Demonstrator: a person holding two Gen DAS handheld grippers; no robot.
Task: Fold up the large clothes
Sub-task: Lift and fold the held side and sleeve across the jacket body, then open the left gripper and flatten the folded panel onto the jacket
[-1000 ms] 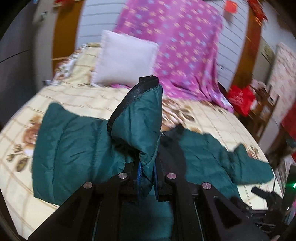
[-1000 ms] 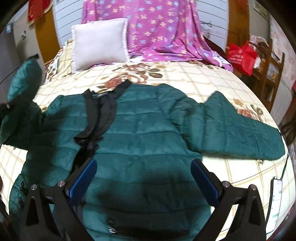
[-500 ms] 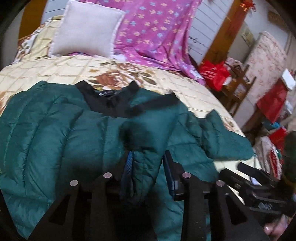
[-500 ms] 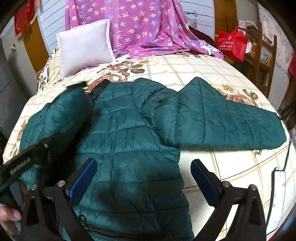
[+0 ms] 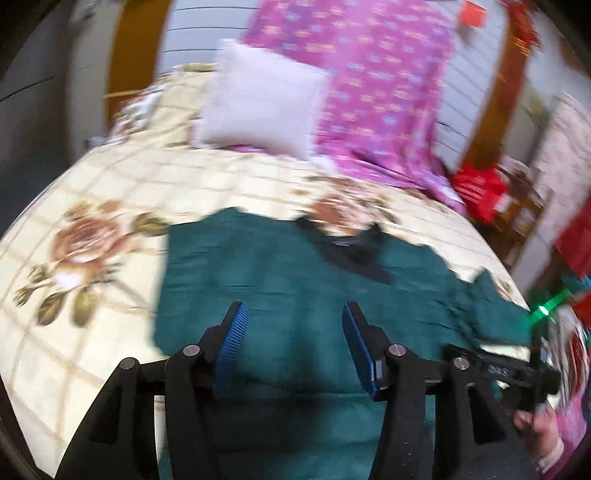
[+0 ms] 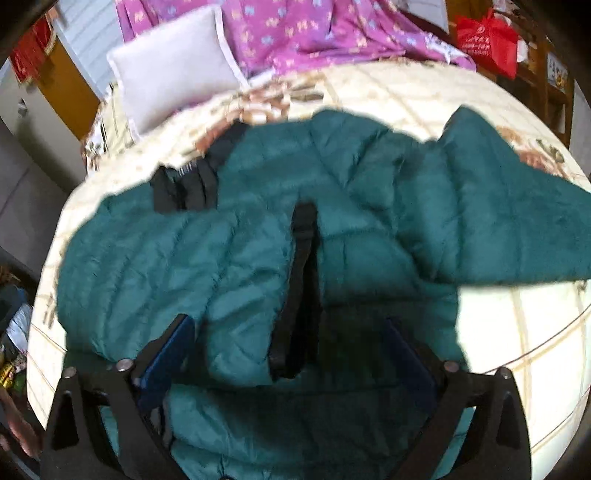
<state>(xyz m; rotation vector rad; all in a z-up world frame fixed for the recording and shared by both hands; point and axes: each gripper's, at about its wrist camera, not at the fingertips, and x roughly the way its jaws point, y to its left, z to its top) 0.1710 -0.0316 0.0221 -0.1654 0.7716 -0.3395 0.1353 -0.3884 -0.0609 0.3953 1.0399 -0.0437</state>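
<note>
Item: one green quilted jacket, spread on the bed, collar toward the headboard; one sleeve lies folded across the front, the other sleeve stretches sideways. Handling, judged: light, soft, puffy, slick-shelled; likely to spring open; best pinched at the black cuff or hem. Left tongs: jaws just opening, part-wide, nothing between, above the jacket. Right tongs: jaws just narrowing, wide, straddling the folded cuff, pads not pressing. Also: one pillow, one purple blanket.
</note>
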